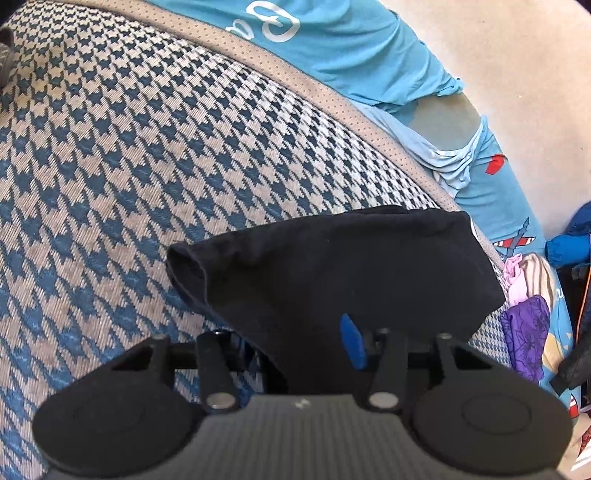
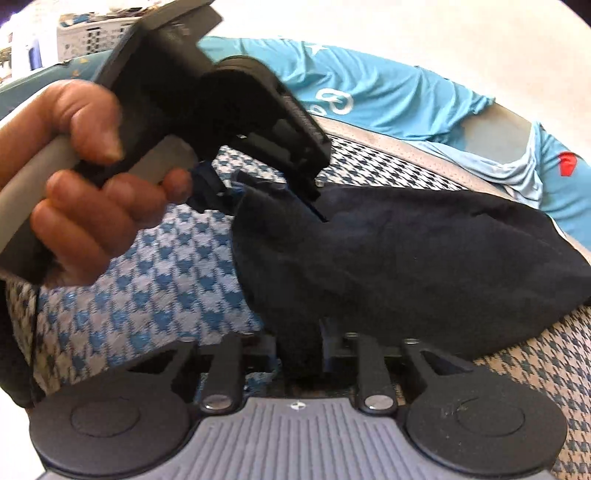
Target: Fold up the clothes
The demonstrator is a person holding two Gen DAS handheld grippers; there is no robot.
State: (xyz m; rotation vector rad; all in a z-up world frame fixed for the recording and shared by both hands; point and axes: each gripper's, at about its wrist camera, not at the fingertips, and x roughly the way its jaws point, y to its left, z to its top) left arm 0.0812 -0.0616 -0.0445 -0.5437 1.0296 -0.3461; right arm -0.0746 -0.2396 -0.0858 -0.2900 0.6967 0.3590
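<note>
A black garment (image 1: 351,266) lies bunched on a blue-and-beige houndstooth cushion (image 1: 129,147). My left gripper (image 1: 306,343) is shut on the garment's near edge; the cloth hides the fingers except one blue pad (image 1: 352,341). In the right wrist view, a hand (image 2: 85,184) holds the left gripper (image 2: 314,206), which pinches the black garment (image 2: 406,251) at its upper left corner. My right gripper (image 2: 301,343) is shut on the garment's lower edge, with a fold of cloth running down between its fingers.
A light blue shirt with white lettering (image 1: 351,48) (image 2: 388,99) is draped along the cushion's far edge. Purple, pink and patterned clothes (image 1: 524,325) are heaped at the right. A white basket (image 2: 92,33) stands far left. Bare houndstooth cushion (image 2: 147,266) spreads to the left.
</note>
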